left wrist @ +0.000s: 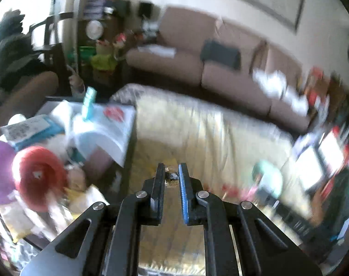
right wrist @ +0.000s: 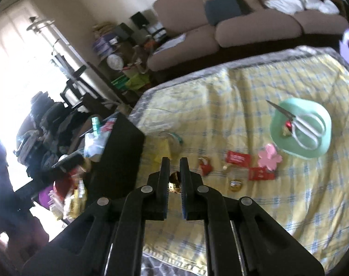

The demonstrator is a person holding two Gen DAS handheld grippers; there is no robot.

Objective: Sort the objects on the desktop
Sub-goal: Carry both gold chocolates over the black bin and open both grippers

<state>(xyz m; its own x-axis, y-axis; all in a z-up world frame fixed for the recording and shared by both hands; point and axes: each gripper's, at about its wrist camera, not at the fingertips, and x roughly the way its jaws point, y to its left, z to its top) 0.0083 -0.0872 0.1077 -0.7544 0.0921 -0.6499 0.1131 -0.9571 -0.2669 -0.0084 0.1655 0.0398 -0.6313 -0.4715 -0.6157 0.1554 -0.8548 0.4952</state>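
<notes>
Left tool clamps gold-wrapped candy; right tool clamps gold candy.

**Cloth, foil and matt plastic**

A soft, creased checked cloth covers the table. The mint bowl looks smooth plastic; scissors show metal blades. A glossy gold foil sweet sits lower centre between matt black fingers.

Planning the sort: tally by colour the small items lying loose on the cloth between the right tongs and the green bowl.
Red: 3, two packets, one wrapped sweet
Gold: 2 sweets
Pink: 1 flower clip
Total: 6
</notes>
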